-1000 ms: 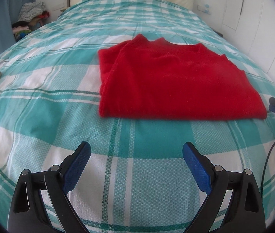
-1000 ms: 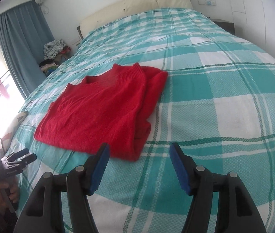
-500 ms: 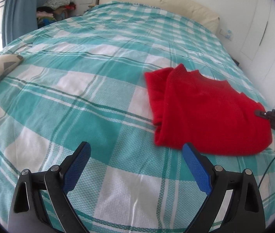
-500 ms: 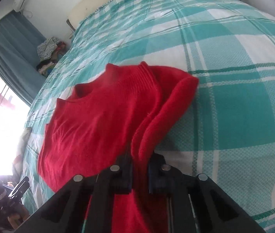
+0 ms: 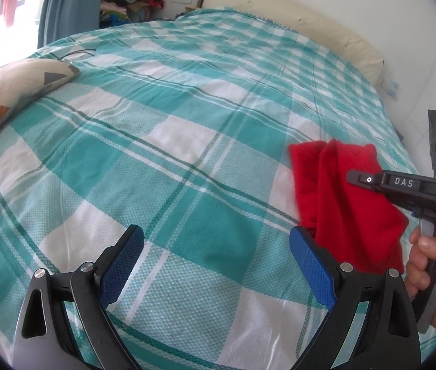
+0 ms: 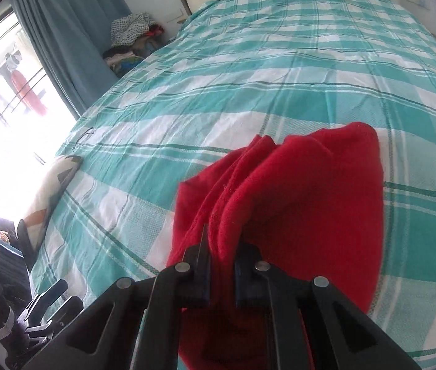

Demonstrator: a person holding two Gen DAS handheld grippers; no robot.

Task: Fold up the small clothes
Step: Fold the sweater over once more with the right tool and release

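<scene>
Teal-and-white checked bedspread [image 5: 187,141] fills the room; right gripper [image 6: 221,273] clamps the bunched red knit sweater [image 6: 304,209], left gripper [image 5: 216,265] gapes wide.

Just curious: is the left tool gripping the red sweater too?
No, the left tool is open over the bedspread; the red sweater lies beside it.

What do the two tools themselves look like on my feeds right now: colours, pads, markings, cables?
The left tool has black triangular-cutout arms, silver rivets and blue textured pads. The right tool has the same black arms and rivets; its pads are mostly hidden. Side-on in the left view, its body carries white "DAS" lettering, a thin black cable and a green light, gripped by a bare hand.
</scene>
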